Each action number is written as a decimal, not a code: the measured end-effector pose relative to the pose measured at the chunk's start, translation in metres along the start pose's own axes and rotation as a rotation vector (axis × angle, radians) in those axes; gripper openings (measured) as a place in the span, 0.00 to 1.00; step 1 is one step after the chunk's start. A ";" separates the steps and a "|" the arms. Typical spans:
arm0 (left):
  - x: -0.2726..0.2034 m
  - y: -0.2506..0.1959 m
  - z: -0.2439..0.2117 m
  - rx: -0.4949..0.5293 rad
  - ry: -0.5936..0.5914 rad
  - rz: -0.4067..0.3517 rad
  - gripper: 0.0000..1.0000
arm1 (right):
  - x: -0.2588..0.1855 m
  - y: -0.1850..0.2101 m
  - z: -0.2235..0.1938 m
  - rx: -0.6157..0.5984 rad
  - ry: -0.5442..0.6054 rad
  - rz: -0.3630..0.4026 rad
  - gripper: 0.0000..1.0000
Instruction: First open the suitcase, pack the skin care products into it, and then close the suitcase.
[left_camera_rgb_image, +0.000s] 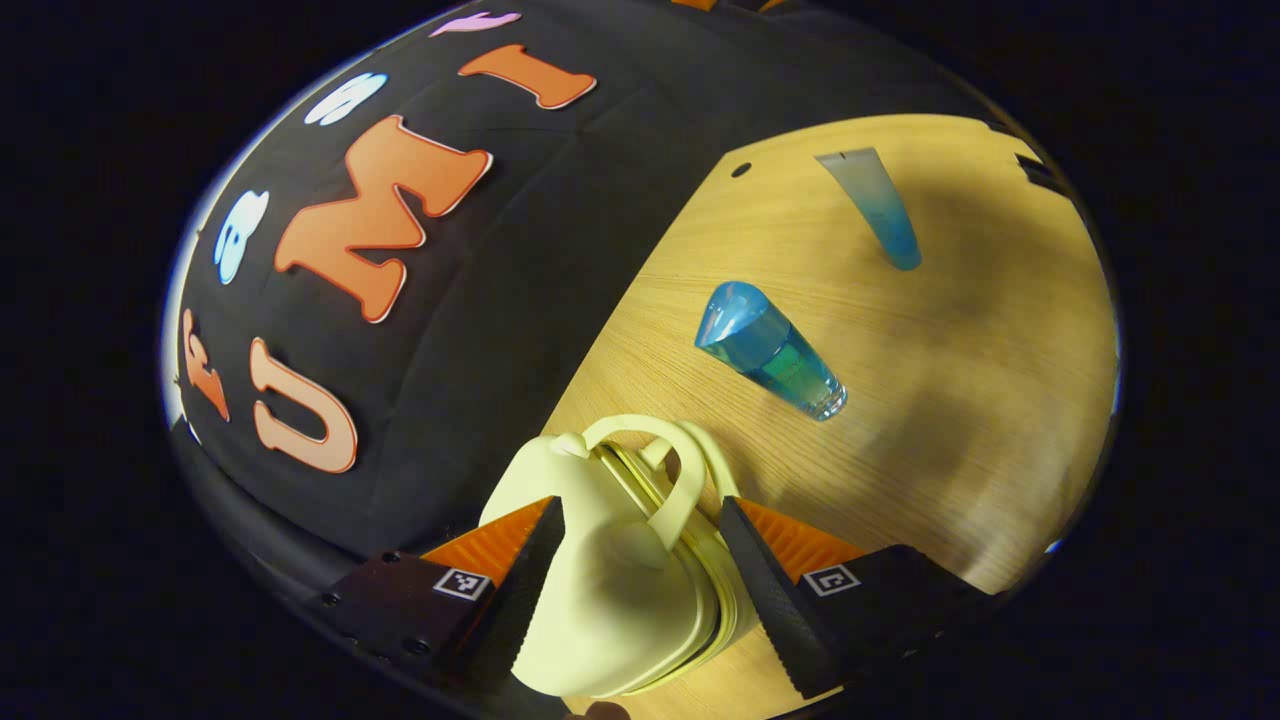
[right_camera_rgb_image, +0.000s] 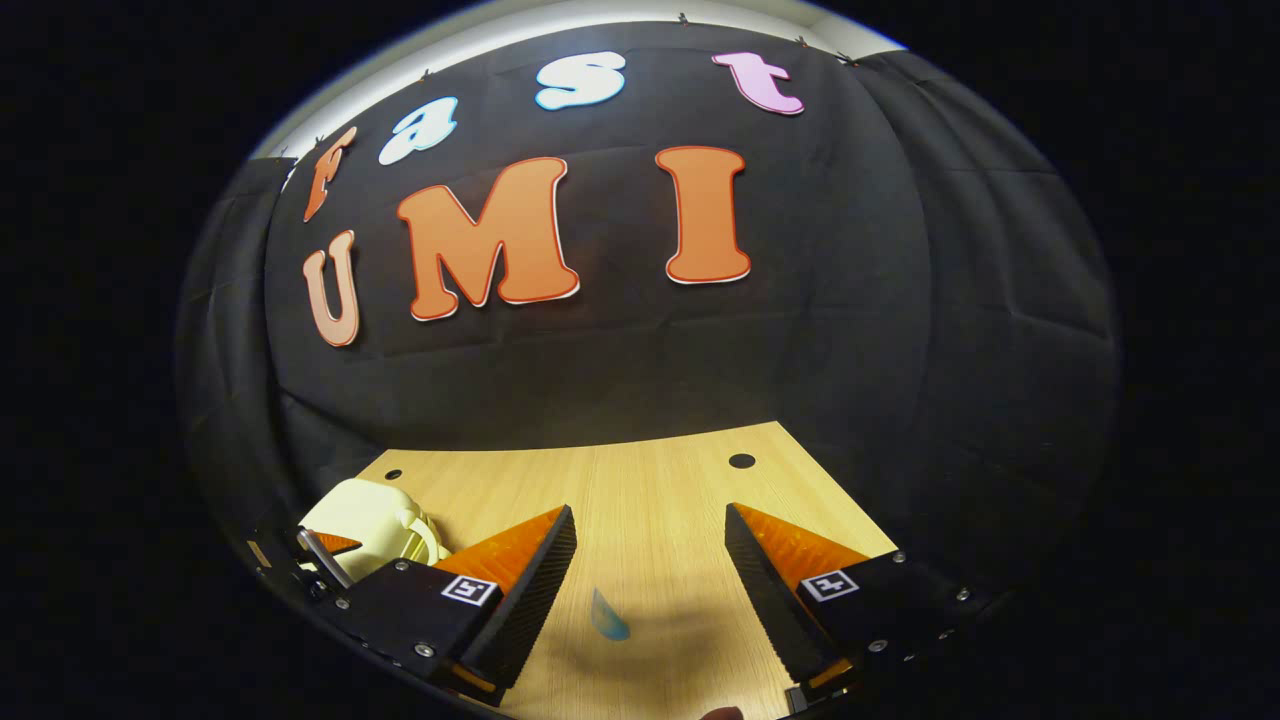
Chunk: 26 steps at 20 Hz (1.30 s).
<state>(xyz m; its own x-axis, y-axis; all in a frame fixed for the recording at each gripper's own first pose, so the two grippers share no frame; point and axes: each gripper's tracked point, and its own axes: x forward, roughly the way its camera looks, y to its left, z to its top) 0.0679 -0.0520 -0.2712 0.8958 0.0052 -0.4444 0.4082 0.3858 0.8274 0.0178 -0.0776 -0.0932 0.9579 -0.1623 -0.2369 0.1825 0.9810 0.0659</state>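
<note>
A small pale yellow suitcase (left_camera_rgb_image: 610, 590) with a loop handle stands closed on the wooden table (left_camera_rgb_image: 950, 420) in the left gripper view. My left gripper (left_camera_rgb_image: 640, 505) is open and straddles it, one finger close to each side. Beyond it a clear blue bottle (left_camera_rgb_image: 770, 362) lies on its side, and farther off lies a grey tube with a blue end (left_camera_rgb_image: 880, 205). My right gripper (right_camera_rgb_image: 650, 510) is open over bare table with nothing between its fingers. A small blue tip (right_camera_rgb_image: 608, 615) shows on the table below it. The suitcase (right_camera_rgb_image: 365, 520) sits at its lower left.
The table's far edge meets the black cloth wall (right_camera_rgb_image: 650, 380). Small round holes (right_camera_rgb_image: 741, 460) are set in the tabletop near that edge. Beside the suitcase in the right gripper view is part of the other gripper's body (right_camera_rgb_image: 318, 560).
</note>
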 end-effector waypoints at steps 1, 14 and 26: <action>0.006 -0.002 0.000 0.016 0.010 -0.006 0.97 | 0.002 -0.004 -0.002 0.006 0.008 -0.009 0.95; 0.063 -0.022 -0.013 0.106 0.123 -0.076 0.50 | 0.015 -0.027 -0.014 0.039 0.058 -0.068 0.95; 0.037 -0.007 0.016 -0.345 0.057 -0.189 0.06 | 0.012 0.018 -0.005 0.059 0.033 0.004 0.95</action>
<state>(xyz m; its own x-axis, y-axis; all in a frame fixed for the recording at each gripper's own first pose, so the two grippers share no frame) 0.1005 -0.0696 -0.2880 0.7951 -0.0479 -0.6046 0.4733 0.6723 0.5692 0.0312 -0.0618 -0.0997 0.9510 -0.1537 -0.2684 0.1923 0.9735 0.1238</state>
